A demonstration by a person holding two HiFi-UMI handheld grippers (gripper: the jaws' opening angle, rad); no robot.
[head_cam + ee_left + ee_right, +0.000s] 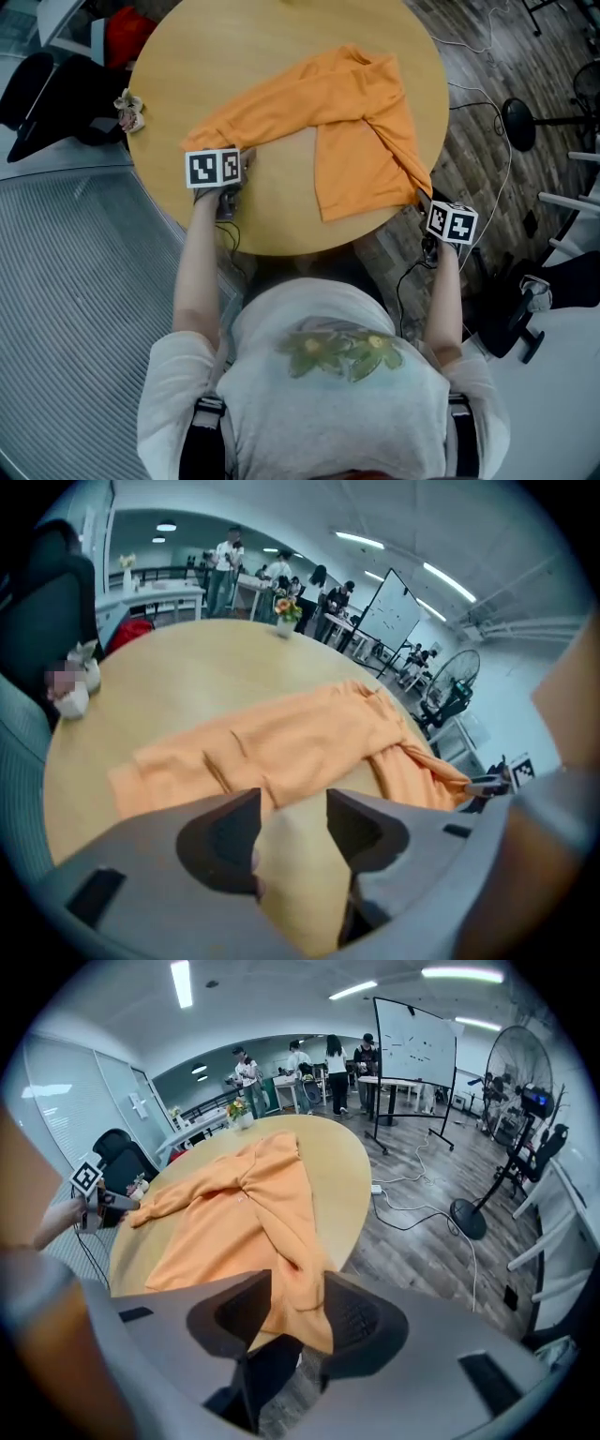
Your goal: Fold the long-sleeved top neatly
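Lying on round worktop [281, 37]: orange long-sleeved top [347, 122]. Left hand-held gripper [292, 803] open, empty, beside one cuff. Right hand-held gripper [298, 1283] open, other sleeve [295, 1241] hanging loose between jaws at worktop edge.

White short-sleeved T-shirt [281, 394] with green-and-yellow print is worn. Black-and-white marker cubes [214, 169] [453, 223] are fitted to grey left tool [292, 822] and right tool [298, 1312].

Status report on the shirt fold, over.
Left gripper open, over bare table. Right gripper open, sleeve end hanging between jaws. Orange top partly folded, that sleeve off the edge. Nothing in the way.
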